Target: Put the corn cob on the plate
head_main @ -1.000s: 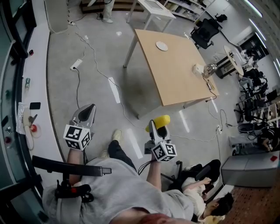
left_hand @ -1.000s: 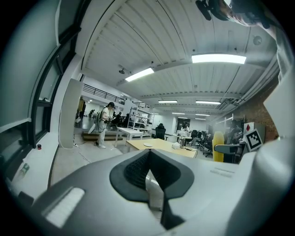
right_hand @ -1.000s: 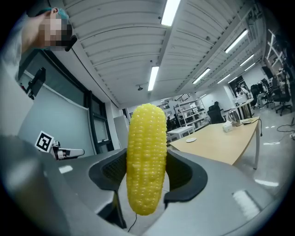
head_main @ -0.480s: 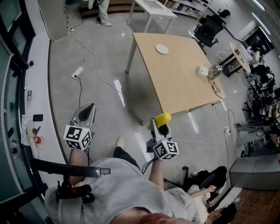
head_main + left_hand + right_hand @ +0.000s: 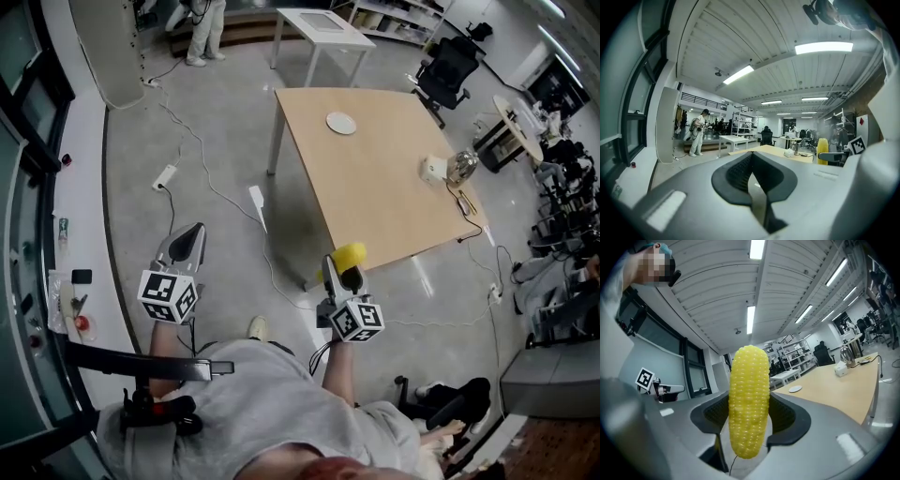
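Between the right gripper's [image 5: 750, 404] fingers [image 5: 786, 417] stands the corn cob [image 5: 749, 376], upright and clamped round its lower half, its tip rising past the fingertips. Off to their left, the left gripper [image 5: 751, 157] has its fingers pressed together on nothing.

Ahead of the fingers and well apart from them, the bench [image 5: 375, 187] carries the plate [image 5: 341, 123] toward its far side. The cob hangs over the floor short of the bench's near corner, so this looks like the carrying step: grasped, not yet delivered. The next move calls for closing on the bench, reaching the cob across to the plate, lowering it until it rests there, and only then letting the fingers part.

From here the plate is too small to tell its depth or whether anything lies on it. The head view shows only the cob's top end above the gripper, and the cob itself hides where the pads bite behind it.
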Available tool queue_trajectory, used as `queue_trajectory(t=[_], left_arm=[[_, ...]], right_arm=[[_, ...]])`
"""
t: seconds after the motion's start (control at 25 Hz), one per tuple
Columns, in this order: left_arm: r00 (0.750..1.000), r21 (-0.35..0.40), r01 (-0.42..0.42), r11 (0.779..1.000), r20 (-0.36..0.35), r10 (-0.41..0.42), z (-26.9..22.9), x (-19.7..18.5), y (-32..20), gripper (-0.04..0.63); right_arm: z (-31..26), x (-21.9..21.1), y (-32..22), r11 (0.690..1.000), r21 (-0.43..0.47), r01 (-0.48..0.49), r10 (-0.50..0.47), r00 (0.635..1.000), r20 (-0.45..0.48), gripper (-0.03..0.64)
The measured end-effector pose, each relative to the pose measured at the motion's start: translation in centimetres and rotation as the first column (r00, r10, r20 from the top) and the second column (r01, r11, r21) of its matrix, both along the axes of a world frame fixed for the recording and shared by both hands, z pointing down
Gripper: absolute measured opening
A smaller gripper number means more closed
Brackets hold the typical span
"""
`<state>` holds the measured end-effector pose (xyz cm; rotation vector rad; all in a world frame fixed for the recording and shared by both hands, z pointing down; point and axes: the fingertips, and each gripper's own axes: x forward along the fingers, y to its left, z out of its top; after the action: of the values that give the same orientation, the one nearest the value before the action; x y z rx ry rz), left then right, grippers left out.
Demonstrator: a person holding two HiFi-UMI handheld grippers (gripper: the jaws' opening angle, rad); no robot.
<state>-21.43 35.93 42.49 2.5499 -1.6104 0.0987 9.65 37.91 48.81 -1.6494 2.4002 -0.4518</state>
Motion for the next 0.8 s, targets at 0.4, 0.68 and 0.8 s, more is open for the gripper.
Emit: queue_trajectory(t=[0.4,0.68,0.8], left_arm=[[1.0,0.0,0.0,1.0,0.016,0.0,0.4,2.9,-4.0,0.02],[0.999,-0.022,-0.039,0.999,0.026,0.04,1.7,4.8,-7.3,0.019],[0.997,-0.022,-0.07,0.997,0.021,0.07,1.7,5.8,-9.3,0.019]], right_arm=[[0.8,2.7,-4.3,1.0,-0.006,0.009,-0.009,1.0,0.002,0.255],[2.2,4.1,-6.2,0.999,-0.028,-0.016,0.016,1.0,0.002,0.255],[2.5,5.2,-6.9,0.998,-0.041,-0.055,0.055,0.998,0.003,0.255]])
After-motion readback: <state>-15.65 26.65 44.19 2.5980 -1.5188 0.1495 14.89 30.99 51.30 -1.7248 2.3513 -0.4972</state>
